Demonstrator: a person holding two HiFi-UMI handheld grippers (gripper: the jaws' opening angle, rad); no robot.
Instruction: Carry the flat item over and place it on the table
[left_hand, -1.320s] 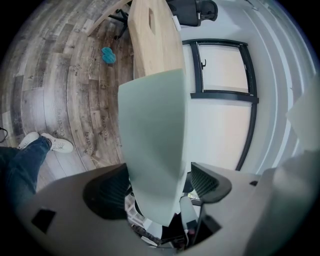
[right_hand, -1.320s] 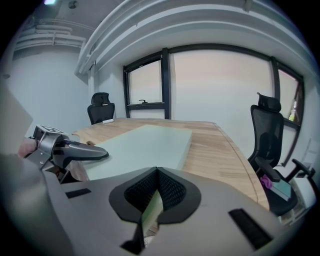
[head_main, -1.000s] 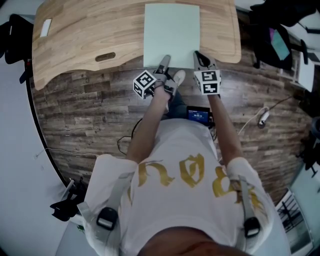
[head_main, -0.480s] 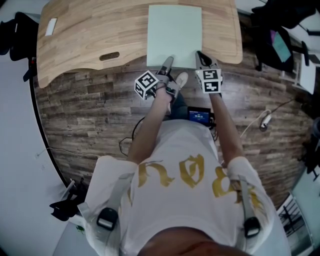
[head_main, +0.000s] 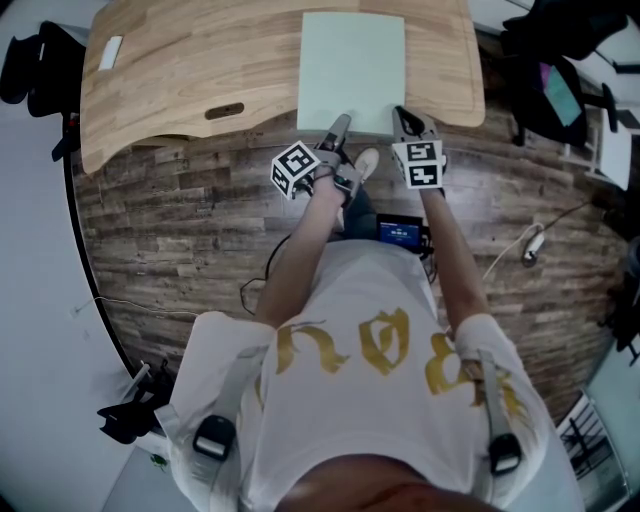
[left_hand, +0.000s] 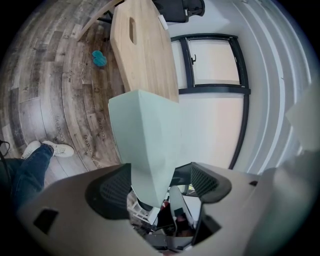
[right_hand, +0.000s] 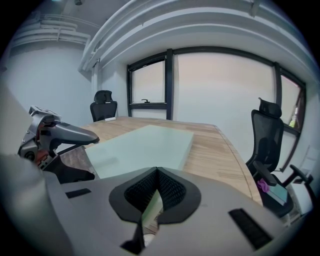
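The flat item is a pale green board (head_main: 353, 68) lying flat over the wooden table (head_main: 200, 70), its near edge overhanging towards the person. In the head view my left gripper (head_main: 339, 124) grips that near edge left of the middle. My right gripper (head_main: 399, 113) holds the near right corner. In the left gripper view the board (left_hand: 145, 135) runs away between the pads of the left gripper (left_hand: 155, 174), which is shut on it. The right gripper (right_hand: 157, 172) is shut on the board's edge, and the board (right_hand: 145, 145) stretches ahead across the table (right_hand: 220, 150).
A small white object (head_main: 110, 52) and a slot (head_main: 225, 111) are on the table's left half. Black office chairs stand at the right (head_main: 560, 70) and left (head_main: 35, 65). On the wood floor are a screen device (head_main: 400, 232), a cable (head_main: 520, 245) and a teal object (left_hand: 99, 59).
The board and both grippers have edged slightly farther over the table. Both grips look unchanged.
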